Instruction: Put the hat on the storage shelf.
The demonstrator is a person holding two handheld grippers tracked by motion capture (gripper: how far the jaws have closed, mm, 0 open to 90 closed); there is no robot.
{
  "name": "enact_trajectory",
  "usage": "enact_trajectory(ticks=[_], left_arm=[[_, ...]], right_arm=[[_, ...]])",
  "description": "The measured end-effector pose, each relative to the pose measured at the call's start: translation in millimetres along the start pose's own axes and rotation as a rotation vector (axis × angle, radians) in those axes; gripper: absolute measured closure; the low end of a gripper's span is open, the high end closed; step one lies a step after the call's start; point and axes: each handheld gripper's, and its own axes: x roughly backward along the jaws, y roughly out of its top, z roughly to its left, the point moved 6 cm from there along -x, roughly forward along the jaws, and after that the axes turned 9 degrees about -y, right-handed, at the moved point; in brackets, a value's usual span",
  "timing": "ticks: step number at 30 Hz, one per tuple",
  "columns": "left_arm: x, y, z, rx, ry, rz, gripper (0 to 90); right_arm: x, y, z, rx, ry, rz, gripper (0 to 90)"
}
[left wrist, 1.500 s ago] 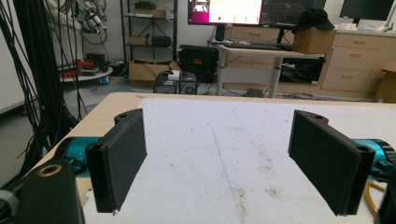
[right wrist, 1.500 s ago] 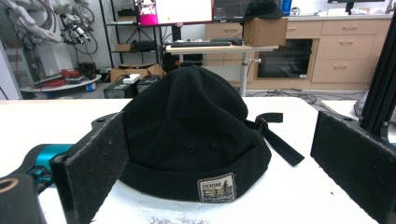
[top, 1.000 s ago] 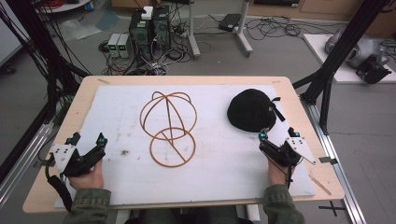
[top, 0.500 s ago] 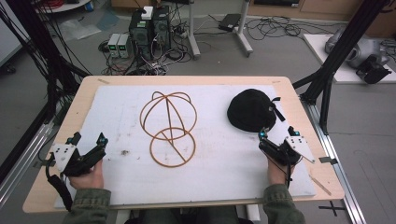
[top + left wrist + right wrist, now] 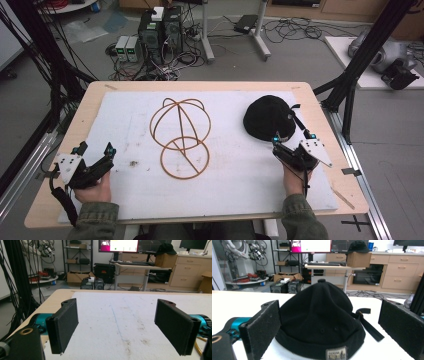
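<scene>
Nothing has shifted since the earlier frames: both grippers sit at the near edge of the table as before, so the work looks barely begun. Nearest, the left gripper (image 5: 95,151) rests with jaws wide and empty over the bare white mat (image 5: 125,125). The right gripper (image 5: 291,142), jaws also spread wide, points at the black cap (image 5: 267,117) lying just beyond it, untouched. Farther in, mid-table, the wire hat stand (image 5: 181,137) lies bare; gripping and placing the cap appear still to come.

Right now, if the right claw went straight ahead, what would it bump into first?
Most likely the black cap. The right claw is open and points straight at it, with the cap sitting just ahead between the jaws. The remaining gap is hard to judge.
</scene>
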Motion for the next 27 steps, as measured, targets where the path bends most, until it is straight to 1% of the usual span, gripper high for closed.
enact_trajectory(ticks=[2, 3, 8, 11, 14, 15, 16, 17, 18, 20, 23, 24, 25, 27], left_arm=[[-0.1, 0.1, -0.6, 0.000, -0.001, -0.001, 19.3], [0.1, 0.0, -0.5, -0.003, -0.002, 0.001, 19.3], [0.1, 0.1, -0.7, -0.001, -0.007, -0.002, 19.3], [0.7, 0.1, -0.3, 0.000, -0.003, -0.003, 19.3], [1.0, -0.2, -0.2, 0.002, -0.005, -0.001, 19.3], [1.0, -0.2, -0.2, 0.002, -0.005, -0.001, 19.3], [1.1, -0.3, -0.1, 0.002, -0.005, 0.000, 19.3], [1.4, -0.2, -0.1, 0.003, -0.004, -0.002, 19.3], [1.4, -0.2, -0.1, 0.003, -0.004, -0.002, 19.3], [1.8, -0.1, 0.5, 0.004, -0.001, -0.002, 19.3], [2.3, -0.2, 1.5, 0.008, -0.002, -0.003, 19.3], [2.5, -0.1, 1.4, 0.007, -0.004, -0.005, 19.2], [3.3, 1.2, 1.0, 0.005, 0.003, -0.019, 19.0], [3.8, 1.6, 0.7, 0.004, 0.002, -0.021, 18.9]], right_arm=[[-1.4, 1.8, 1.5, 0.009, 0.006, -0.004, 3.6], [-4.1, 3.7, 3.2, 0.025, 0.012, -0.005, 3.6], [-9.8, 6.4, 6.9, 0.019, 0.029, 0.012, 3.6], [-17.5, 8.0, 9.0, 0.033, 0.040, 0.022, 3.6], [-21.9, 7.4, 9.5, 0.031, 0.049, 0.031, 3.7], [-24.8, 6.9, 9.0, 0.033, 0.054, 0.049, 3.7], [-27.6, 7.4, 8.2, 0.033, 0.054, 0.057, 3.7], [-28.8, 7.9, 8.6, 0.023, 0.059, 0.068, 3.7], [-28.8, 7.9, 8.6, 0.023, 0.059, 0.068, 3.7], [-34.2, 9.0, 9.5, 0.025, 0.069, 0.089, 3.7], [-40.2, 5.4, 14.3, 0.035, 0.086, 0.124, 3.7], [-42.4, 3.7, 15.7, 0.048, 0.088, 0.135, 3.8], [-45.0, 2.2, 17.1, 0.062, 0.085, 0.141, 4.8], [-51.6, 0.2, 17.2, 0.092, 0.079, 0.149, 5.0]])
